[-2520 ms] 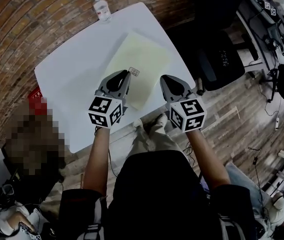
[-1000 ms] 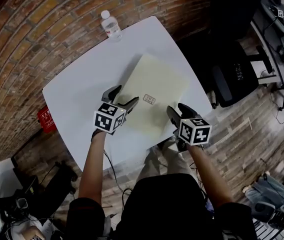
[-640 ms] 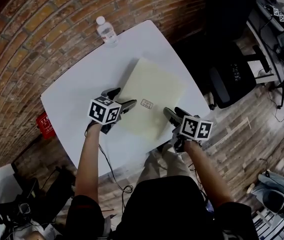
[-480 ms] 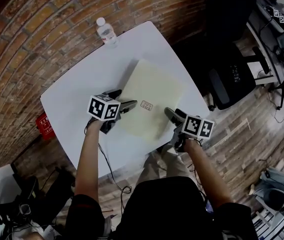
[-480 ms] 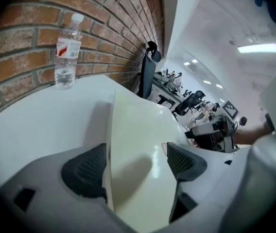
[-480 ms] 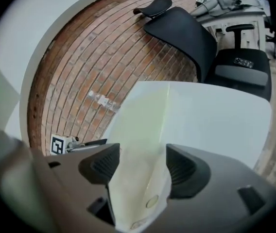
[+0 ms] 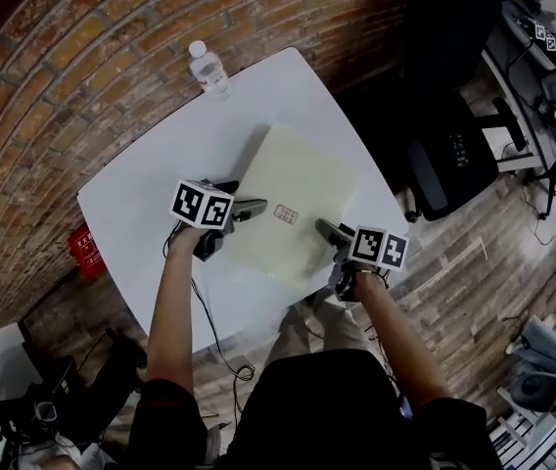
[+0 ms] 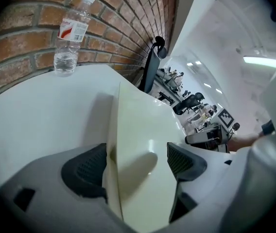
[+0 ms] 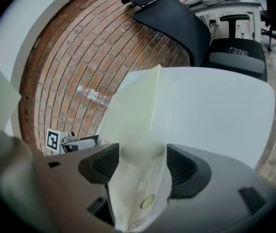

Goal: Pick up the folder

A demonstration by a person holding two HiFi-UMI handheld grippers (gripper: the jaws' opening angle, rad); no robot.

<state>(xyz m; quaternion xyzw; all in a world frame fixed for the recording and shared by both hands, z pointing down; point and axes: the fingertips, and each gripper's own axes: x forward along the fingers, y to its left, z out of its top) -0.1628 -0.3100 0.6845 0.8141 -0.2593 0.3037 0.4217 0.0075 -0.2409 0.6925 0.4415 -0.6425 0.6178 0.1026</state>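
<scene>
A wooden plank floor (image 7: 474, 262) is showing under the near edge of a white table with rounded corners (image 7: 151, 174). A black office chair (image 7: 444, 160) is standing just beside the table's right side. A flat, pale yellow-green folder (image 7: 298, 179) is lying askew on the tabletop towards its right half. At the far edge a clear plastic water bottle (image 7: 209, 69) is standing upright, well apart from the folder, and a curved red brick wall (image 7: 72, 47) is rising behind it.

The left gripper (image 7: 242, 197) is reaching over the folder's left edge. Its jaws have just been opening and are standing wide apart, with that edge running between them close to the left pad. The right gripper (image 7: 332, 235) is sitting at the folder's near right corner. Its jaws have also just been opening and are standing apart, with the corner lying loose between the pads.

Both bare forearms are stretching forward from the person's body. Each gripper is slanting down towards the tabletop, its marker cube facing up.
</scene>
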